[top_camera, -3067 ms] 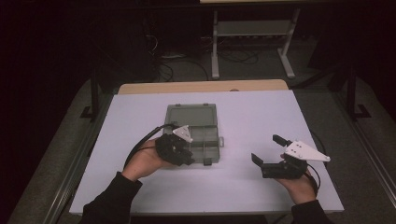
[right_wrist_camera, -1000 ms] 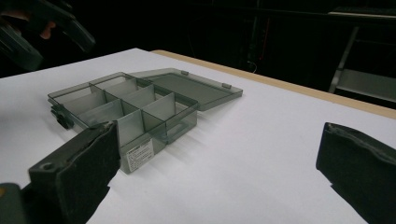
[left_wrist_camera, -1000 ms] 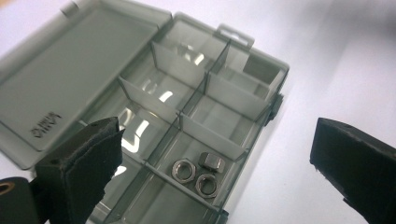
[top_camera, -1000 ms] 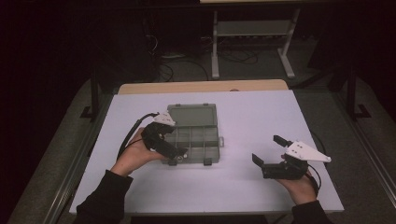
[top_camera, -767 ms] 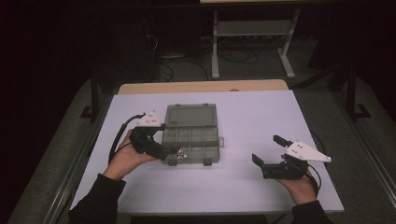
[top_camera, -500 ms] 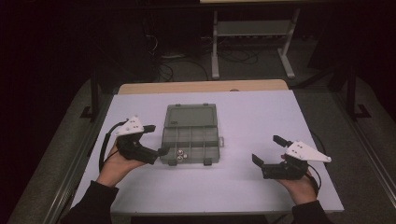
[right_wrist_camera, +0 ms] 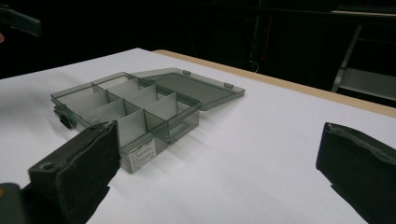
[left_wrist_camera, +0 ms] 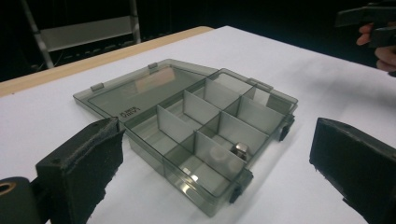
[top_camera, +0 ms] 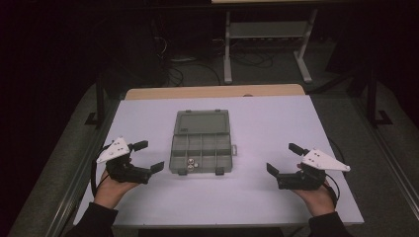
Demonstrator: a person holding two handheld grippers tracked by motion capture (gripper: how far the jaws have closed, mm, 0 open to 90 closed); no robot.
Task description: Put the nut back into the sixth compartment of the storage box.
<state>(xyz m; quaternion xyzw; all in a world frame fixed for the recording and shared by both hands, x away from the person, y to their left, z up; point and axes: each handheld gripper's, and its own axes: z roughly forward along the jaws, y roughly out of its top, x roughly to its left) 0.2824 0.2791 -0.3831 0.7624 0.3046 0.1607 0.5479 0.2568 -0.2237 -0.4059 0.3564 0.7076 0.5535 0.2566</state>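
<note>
Nearest to us, our left gripper [top_camera: 145, 157] rests in hand at the near left of the white table [top_camera: 276, 123], its jaws spread wide and holding nothing. Our right gripper [top_camera: 285, 159] sits at the near right, its jaws equally wide apart and empty. Both stand well apart from the box between them.

Between the two, a little farther in, we see the smoky grey plastic compartment box [top_camera: 201, 149] lying flat near the middle of the table, closer to the left gripper than to the right. Its tray is split by dividers into two rows of cells. In the left gripper view, a small metal nut [left_wrist_camera: 241, 149] lies in a cell of the near row, with a pale round piece [left_wrist_camera: 215, 153] just beside it.

Farther still, the box's clear lid [top_camera: 202, 122] lies thrown fully open, flat on the table behind the tray.

At the far edge runs the table's bare wooden strip [top_camera: 212, 92], and beyond it a metal stand [top_camera: 267, 30] on the dark floor.
</note>
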